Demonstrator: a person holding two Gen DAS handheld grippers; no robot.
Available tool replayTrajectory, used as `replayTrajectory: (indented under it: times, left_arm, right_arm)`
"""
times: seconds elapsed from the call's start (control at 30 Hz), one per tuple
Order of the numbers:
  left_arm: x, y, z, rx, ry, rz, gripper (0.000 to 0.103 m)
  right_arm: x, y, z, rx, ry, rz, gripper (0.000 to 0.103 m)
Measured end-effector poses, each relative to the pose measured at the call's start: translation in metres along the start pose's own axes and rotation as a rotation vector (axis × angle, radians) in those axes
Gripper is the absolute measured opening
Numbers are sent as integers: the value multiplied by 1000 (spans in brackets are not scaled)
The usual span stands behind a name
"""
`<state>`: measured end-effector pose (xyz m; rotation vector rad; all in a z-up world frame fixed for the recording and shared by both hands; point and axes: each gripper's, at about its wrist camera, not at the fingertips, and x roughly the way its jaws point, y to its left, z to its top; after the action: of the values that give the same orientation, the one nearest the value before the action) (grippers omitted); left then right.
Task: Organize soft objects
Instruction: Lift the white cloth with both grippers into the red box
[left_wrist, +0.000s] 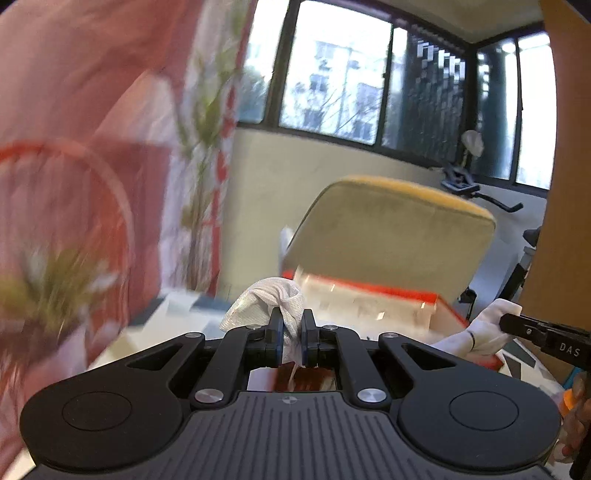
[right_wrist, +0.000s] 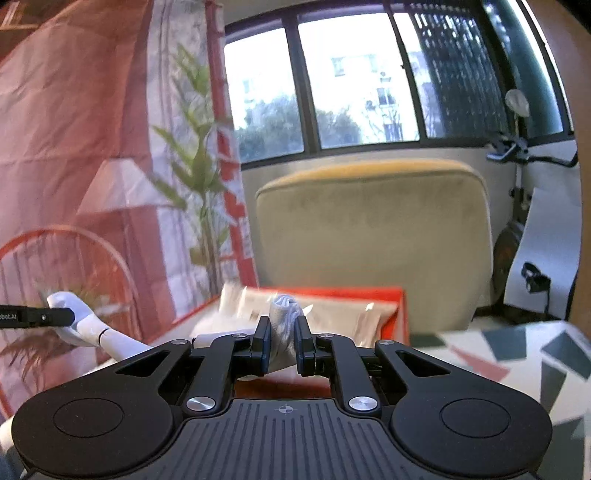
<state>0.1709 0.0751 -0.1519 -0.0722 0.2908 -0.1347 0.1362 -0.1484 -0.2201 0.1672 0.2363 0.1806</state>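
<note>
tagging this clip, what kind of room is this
Likely a home living room: a padded armchair, an exercise bike by the windows, and a patterned table.

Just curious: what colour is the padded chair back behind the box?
Olive-beige padded chair back with a mustard-yellow top edge; right wrist view shows it best.

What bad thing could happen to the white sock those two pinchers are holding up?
1. Each gripper, left gripper and right gripper, pinches only a small bunch of the white sock, so an end might slip out.
2. Both are clamped on the same sock; pulling them apart could stretch it.
3. The orange box sits just ahead, and a dangling part could catch on its rim.
</note>
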Motion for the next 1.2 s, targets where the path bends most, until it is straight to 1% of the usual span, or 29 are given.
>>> replayTrajectory:
  times: [0.07,0.13,0.2,0.27,0.37,0.47,0.6,0.73,0.83,0.97,1.0,1.1,1.2]
  left_arm:
    - [16,-9,11,13,-16,-12,10]
    - [37,-21,19,37,-4,-15,10]
    - [57,-34,20,81,18,-6,10]
    - [76,-44,19,100,88,-11,10]
    - [91,-52,11,100,172,-27,10]
    - [100,-52,3,114,211,-28,10]
    - [111,-49,-11,70,286,-34,10]
    - [118,-47,-16,75,291,-47,10]
    - [121,-50,-16,52,311,-66,10]
    - [127,-58,-16,67,322,-93,10]
    - [130,-57,-16,50,336,-100,10]
    - [140,-49,-18,-28,379,-118,10]
    - [143,-45,-17,-24,378,-113,10]
  right_arm:
    - [8,-7,11,-20,-18,-21,12]
    - [17,-14,19,-50,-32,-52,12]
    - [26,-22,25,-61,-29,-75,12]
    - [38,-29,28,-76,-12,-99,12]
    - [51,-28,25,-127,31,-106,12]
    - [60,-24,16,-175,79,-99,12]
    - [69,-20,5,-185,122,-93,12]
    - [70,-22,-2,-183,131,-101,12]
    - [66,-26,0,-176,120,-105,12]
    - [63,-29,5,-194,117,-98,12]
    - [64,-29,5,-193,122,-94,12]
    - [69,-24,2,-199,150,-85,12]
    - [81,-15,-5,-207,208,-55,12]
